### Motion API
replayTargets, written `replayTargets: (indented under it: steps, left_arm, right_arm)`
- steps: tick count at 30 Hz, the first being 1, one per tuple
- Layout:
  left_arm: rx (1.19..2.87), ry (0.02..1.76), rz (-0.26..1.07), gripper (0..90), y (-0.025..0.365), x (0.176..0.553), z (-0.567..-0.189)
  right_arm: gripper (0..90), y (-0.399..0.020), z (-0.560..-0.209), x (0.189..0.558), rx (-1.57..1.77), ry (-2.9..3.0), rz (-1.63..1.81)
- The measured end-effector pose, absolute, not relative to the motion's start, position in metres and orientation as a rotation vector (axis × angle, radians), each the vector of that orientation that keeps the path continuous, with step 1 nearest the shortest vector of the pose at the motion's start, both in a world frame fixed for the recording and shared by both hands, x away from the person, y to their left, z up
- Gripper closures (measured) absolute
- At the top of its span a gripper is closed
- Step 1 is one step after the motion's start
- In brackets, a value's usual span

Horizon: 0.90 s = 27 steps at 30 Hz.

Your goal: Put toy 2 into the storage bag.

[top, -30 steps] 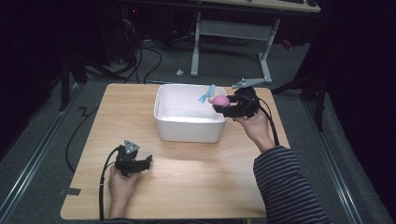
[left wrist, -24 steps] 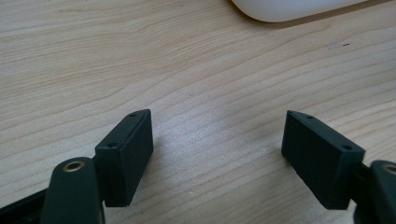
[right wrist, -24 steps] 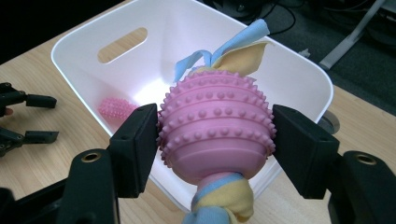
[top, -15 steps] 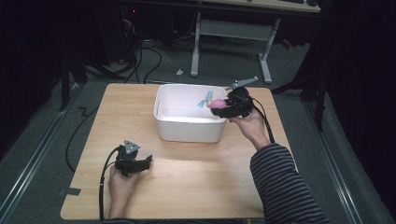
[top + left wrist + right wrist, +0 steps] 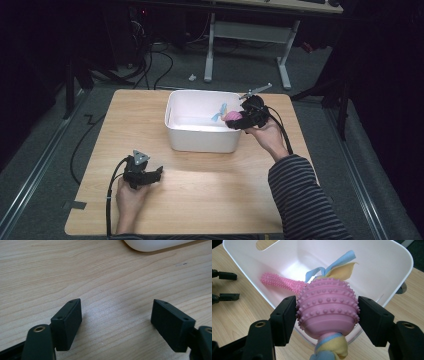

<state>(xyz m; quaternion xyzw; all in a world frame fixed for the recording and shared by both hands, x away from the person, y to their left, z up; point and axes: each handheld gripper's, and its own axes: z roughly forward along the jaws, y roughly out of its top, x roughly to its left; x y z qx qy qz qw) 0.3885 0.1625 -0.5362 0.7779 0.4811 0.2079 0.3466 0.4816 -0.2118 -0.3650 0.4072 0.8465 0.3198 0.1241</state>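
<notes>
The left tool (image 5: 159,172) is rested on the bench (image 5: 210,200), jaws spread wide and empty. Farther off, a pink studded ball toy (image 5: 327,306) is clamped by the right tool (image 5: 327,321) over the white tub's (image 5: 200,140) rim; a pink spiked stick (image 5: 279,282), perhaps joined, lies inside.

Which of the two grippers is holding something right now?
The right gripper, clamped on the pink studded ball toy over the white bin; the left gripper is open, empty.
</notes>
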Motion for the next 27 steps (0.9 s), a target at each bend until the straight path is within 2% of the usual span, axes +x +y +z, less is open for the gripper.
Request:
replayTargets:
  steps: [12,27]
  left_arm:
    - [2.018,1.249,0.54,25.1,0.162,0.388,-0.536]
    - [2.018,1.248,0.54,25.1,0.162,0.388,-0.536]
  right_arm:
    - [32.1,-0.217,-0.359,0.475,1.18,2.434,1.001]
    - [35.4,-0.255,-0.352,0.436,1.154,2.254,1.181]
